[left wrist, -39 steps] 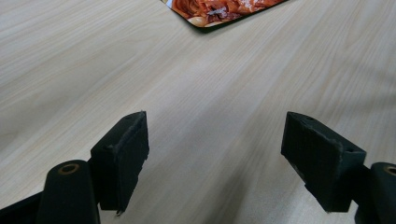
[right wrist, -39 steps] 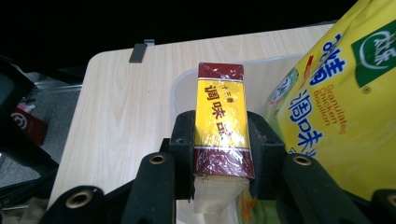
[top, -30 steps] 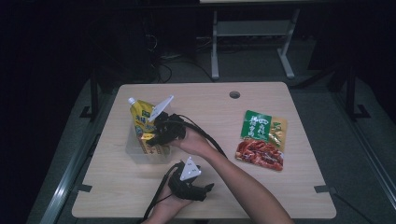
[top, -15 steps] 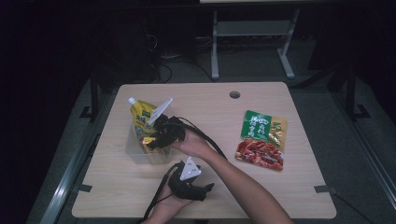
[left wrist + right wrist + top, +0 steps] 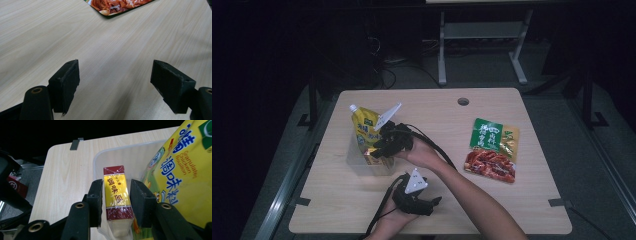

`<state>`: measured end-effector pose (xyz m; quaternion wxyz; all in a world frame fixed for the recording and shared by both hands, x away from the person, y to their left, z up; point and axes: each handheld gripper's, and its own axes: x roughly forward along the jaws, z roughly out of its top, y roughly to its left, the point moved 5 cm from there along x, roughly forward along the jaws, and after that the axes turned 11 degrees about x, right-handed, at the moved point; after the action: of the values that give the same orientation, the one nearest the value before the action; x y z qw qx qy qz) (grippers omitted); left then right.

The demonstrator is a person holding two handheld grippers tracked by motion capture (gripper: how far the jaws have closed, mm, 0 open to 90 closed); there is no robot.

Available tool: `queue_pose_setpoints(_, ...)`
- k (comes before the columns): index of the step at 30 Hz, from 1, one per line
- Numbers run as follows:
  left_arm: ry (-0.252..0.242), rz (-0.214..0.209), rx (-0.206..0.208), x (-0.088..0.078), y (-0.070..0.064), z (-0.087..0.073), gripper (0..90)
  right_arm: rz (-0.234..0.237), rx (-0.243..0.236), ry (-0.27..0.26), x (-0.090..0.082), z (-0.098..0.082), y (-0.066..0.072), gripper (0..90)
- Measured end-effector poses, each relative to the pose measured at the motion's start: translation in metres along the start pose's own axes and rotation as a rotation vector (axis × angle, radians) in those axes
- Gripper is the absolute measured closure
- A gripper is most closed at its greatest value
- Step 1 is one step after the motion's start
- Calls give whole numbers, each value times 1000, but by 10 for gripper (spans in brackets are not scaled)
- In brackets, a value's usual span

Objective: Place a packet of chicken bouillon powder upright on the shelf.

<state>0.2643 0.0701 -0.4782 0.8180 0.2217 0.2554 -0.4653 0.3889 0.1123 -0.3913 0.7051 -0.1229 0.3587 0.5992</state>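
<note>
The small rectangular yellow-and-maroon film-wrapped box, likely light, stiff and slick, stands in the clear plastic bin between the right hand-held gripper's just-opening jaws, best pinched across its flat sides.

Worktop and items resting on it

Clear bin beneath right tongs; green packet and red packet beyond left tongs.

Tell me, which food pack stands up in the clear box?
The yellow spouted bouillon pouch stands upright in the clear plastic box; the green packet and red packet lie flat on the table.
</note>
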Motion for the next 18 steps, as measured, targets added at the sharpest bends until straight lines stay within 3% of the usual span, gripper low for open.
queue_pose_setpoints(13, 7, 3, 10, -1, 1, 0, 228, -14, 8, -46, -26, 0, 1, 584)
queue_pose_setpoints(18, -9, 3, -19, 1, -1, 0, 228, -20, 21, -62, -36, -3, -1, 579)
